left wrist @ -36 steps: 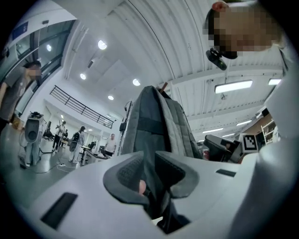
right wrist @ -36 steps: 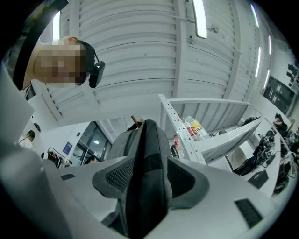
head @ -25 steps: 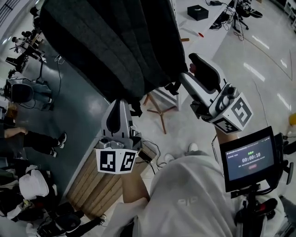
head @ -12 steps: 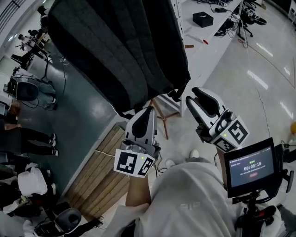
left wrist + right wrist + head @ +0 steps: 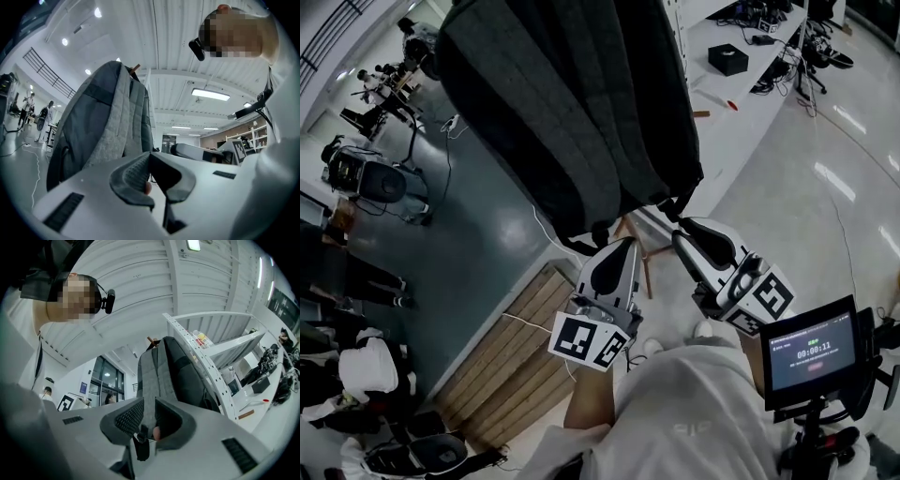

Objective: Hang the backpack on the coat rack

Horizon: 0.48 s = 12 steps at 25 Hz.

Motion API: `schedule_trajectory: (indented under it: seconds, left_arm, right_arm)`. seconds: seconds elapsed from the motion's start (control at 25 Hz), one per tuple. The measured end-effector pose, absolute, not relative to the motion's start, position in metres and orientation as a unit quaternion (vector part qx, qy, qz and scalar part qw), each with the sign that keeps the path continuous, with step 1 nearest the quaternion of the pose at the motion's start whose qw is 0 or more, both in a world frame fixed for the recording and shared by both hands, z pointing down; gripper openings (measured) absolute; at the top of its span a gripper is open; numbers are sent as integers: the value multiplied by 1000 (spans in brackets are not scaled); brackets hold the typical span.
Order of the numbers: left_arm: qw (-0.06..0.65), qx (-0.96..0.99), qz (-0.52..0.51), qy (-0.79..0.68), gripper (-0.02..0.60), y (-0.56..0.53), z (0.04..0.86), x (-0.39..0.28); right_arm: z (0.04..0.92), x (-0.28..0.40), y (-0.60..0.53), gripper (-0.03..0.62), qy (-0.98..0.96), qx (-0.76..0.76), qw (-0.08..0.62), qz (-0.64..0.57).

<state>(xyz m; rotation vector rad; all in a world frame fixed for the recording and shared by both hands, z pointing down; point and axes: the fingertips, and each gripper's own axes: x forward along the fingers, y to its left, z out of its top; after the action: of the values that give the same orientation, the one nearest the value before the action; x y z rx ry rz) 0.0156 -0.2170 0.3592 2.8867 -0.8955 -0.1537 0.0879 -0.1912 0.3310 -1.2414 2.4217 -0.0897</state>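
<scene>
The dark grey backpack (image 5: 572, 112) hangs from the coat rack, whose wooden legs (image 5: 644, 272) show under it. A rack peg (image 5: 136, 68) pokes out above the bag's top. My left gripper (image 5: 623, 246) is shut and empty just below the bag's bottom edge; in the left gripper view its jaws (image 5: 150, 157) meet in front of the backpack (image 5: 103, 126). My right gripper (image 5: 682, 236) sits at the dangling straps on the bag's lower right. In the right gripper view its pads (image 5: 149, 404) are closed on the lower end of a grey shoulder strap (image 5: 149, 380).
A white perforated shelf upright (image 5: 201, 362) and a white table (image 5: 741, 103) with a black box stand right of the rack. A wooden slatted mat (image 5: 506, 356) lies on the floor at lower left. People and camera gear (image 5: 366, 178) are at the left. A timer screen (image 5: 811, 352) is at the lower right.
The right jaws went from wide open to closed at the bag's lower strap. Both grippers sank a little, and the left one shifted right, under the bag's bottom edge.
</scene>
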Motion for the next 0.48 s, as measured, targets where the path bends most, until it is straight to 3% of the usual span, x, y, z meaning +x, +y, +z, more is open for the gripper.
schedule_trajectory:
  seconds: [0.48]
  left_arm:
    - [77,949,-71,-298,8,-218,358,8]
  right_arm:
    - [335,97,-196,86,862,-457,215,-55]
